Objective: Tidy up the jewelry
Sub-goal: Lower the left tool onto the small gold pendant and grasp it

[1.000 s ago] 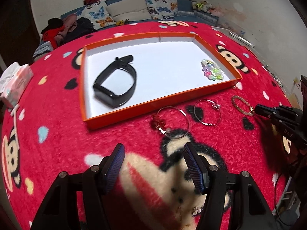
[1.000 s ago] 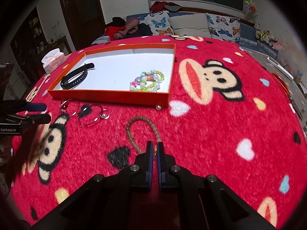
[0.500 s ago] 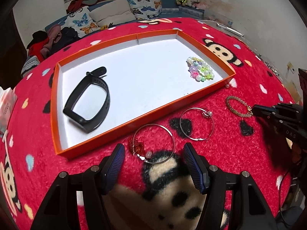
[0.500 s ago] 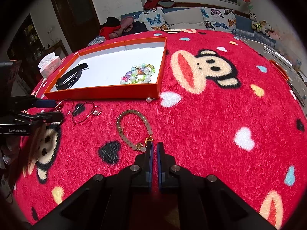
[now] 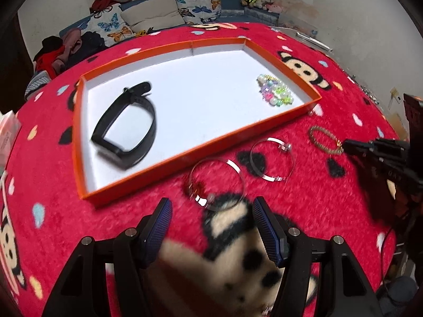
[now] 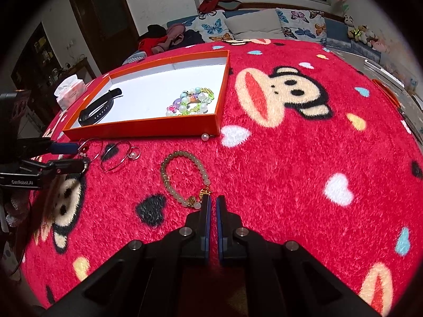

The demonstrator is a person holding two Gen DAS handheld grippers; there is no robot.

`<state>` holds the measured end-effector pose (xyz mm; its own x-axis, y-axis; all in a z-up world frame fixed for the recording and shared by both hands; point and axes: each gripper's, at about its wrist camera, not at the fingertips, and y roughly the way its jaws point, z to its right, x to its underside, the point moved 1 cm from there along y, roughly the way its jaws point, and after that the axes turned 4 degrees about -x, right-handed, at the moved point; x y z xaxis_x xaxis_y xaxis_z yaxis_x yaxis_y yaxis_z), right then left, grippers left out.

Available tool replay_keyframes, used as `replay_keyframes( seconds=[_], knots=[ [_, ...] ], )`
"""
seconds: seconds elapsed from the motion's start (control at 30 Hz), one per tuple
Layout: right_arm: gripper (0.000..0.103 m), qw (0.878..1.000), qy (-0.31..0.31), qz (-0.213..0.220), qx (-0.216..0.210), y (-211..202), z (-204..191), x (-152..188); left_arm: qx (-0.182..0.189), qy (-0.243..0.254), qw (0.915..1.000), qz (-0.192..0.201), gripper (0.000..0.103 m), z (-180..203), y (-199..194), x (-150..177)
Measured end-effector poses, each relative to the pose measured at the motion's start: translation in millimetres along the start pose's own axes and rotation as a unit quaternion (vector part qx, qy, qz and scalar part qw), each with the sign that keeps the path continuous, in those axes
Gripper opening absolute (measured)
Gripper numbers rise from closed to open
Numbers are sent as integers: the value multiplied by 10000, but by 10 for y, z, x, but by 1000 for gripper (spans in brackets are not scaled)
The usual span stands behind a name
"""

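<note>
A shallow orange tray (image 5: 169, 155) with a white floor sits on a surface covered by a red plush cloth (image 6: 290, 171) printed with cartoon monkey faces and small hearts. Inside the tray, a black fitness band (image 5: 127, 129) lies near its left end, closed into a loop, and a heap of pastel plastic beads (image 5: 276, 92) in green, pink, purple and white lies near its right end, close to the front wall.

Three pieces lie on the cloth in front of the tray's near wall. A thin silver bangle with a red charm (image 5: 216, 185) is nearest the left gripper (image 5: 211, 227), whose blue ribbed fingers (image 5: 158, 227) stand wide apart, nothing between them, just short of the bangle. Just beside that bangle is a second silver bangle with a pearl (image 5: 272, 162), open-ended. Further right lies a bracelet of pale greenish round beads (image 6: 185, 179) with a small gold charm and clasp. The right gripper (image 6: 212, 200) has its fingers nearly closed, a thin gap between them, and their tips are at the gold clasp end; whether they pinch it cannot be told. A single loose pearl (image 6: 205, 137) rests against the tray's front right corner.

The left gripper's black body in the right wrist view reads "GenRobot.AI" (image 6: 22, 182). A pink and white tissue pack (image 6: 70, 91) sits beyond the tray's left end.
</note>
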<state>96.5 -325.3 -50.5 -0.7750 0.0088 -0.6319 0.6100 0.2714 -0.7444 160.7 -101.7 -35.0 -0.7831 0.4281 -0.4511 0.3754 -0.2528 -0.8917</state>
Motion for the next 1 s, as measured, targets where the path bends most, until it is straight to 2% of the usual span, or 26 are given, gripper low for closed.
replay_keyframes(
  seconds=[0.33,0.47,0.67,0.83,0.9,1.0],
  knots=[
    [6,10000,61,8,8,4,-12,3,211,-391,9987,-260,68,-124,-95,212],
    [6,10000,68,11,11,4,-9,2,42,-296,9990,-332,68,-71,-145,285],
    [6,9999,98,29,-13,-5,8,12,-142,-197,9995,-220,66,82,-383,580],
    [6,9999,105,45,-19,-8,18,14,79,-7,10000,9,66,354,-643,870],
    [6,9999,119,52,-23,-11,17,12,181,-15,9998,17,63,440,-668,943],
    [6,9999,142,70,-18,-15,23,12,267,-29,9996,54,50,533,-671,1007]
  ],
)
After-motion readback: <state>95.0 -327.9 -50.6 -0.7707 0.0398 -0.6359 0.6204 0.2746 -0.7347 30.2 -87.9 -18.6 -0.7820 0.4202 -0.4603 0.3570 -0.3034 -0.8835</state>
